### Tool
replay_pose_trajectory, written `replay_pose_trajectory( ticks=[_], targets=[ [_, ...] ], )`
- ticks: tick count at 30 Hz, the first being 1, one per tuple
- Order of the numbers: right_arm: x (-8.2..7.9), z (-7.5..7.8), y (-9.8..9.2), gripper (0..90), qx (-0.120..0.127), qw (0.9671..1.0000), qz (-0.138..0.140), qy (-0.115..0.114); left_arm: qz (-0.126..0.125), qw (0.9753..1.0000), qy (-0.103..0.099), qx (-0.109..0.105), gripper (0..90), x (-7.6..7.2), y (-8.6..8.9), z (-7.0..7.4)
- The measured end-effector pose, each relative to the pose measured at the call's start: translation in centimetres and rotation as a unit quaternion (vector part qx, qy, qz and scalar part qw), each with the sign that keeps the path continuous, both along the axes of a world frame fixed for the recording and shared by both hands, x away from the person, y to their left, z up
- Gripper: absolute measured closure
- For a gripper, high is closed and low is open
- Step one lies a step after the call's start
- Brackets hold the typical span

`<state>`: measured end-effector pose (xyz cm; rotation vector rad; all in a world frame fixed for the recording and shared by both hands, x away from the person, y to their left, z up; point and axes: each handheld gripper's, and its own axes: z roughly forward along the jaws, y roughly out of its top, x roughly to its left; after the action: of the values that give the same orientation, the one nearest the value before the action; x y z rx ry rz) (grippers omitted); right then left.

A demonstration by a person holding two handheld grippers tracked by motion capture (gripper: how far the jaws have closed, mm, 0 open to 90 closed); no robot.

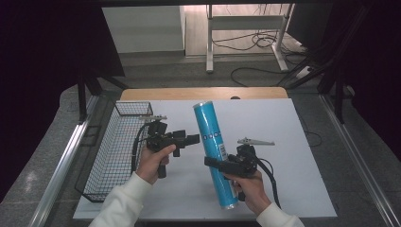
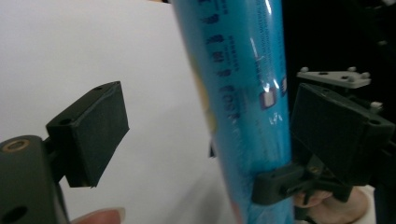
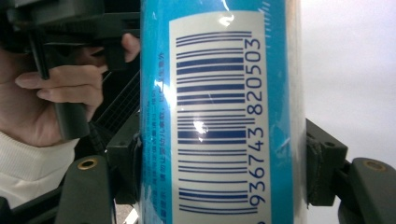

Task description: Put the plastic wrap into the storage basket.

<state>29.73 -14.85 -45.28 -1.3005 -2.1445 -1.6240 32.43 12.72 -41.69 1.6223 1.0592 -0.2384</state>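
Note:
A tall blue tube (image 1: 215, 151) with a white barcode label (image 3: 215, 116) is held tilted above the white table sheet (image 1: 293, 184). My right gripper (image 1: 218, 163) is shut on its lower half, with the jaws pressed on both sides of the tube (image 3: 224, 163). My left gripper (image 1: 193, 139) is open just left of the tube's middle. Its two pads (image 2: 91, 133) stand wide apart, and the tube (image 2: 243, 93) lies in the gap ahead of them, untouched. The right gripper's clamped fingertip (image 2: 278, 183) also appears in the left gripper view.
A black wire basket (image 1: 111, 156) stands at the left edge of the sheet, close behind my left hand. The wooden table edge (image 1: 203, 93) runs along the back. Desk legs and cables (image 1: 255, 42) lie on the floor beyond.

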Motion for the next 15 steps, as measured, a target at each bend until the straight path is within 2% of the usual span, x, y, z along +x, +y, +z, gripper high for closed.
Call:
replay_pose_trajectory(
  ticks=[1,3,8,13,15],
  targets=[
    [0.0,0.0,0.0,31.8,0.0,1.0,0.0,0.0,0.0,1.0,0.0,0.0,12.0,0.0,0.0,0.0],
    [0.0,-0.1,0.5,31.8,0.003,1.0,0.006,-0.004,-0.02,0.9997,0.005,-0.014,12.4,0.4,-0.7,-0.3],
    [0.0,-0.2,1.2,31.8,0.009,0.9998,0.015,-0.005,-0.042,0.9984,0.019,-0.034,13.1,0.9,-1.4,-0.8],
    [0.0,-0.3,1.7,31.8,0.012,0.9997,0.021,-0.005,-0.056,0.9971,0.029,-0.043,18.0,1.2,-2.0,-1.1],
    [0.0,-0.3,1.8,31.8,0.011,0.9997,0.023,-0.004,-0.056,0.9972,0.03,-0.04,20.6,1.3,-2.1,-1.1]
  ],
)
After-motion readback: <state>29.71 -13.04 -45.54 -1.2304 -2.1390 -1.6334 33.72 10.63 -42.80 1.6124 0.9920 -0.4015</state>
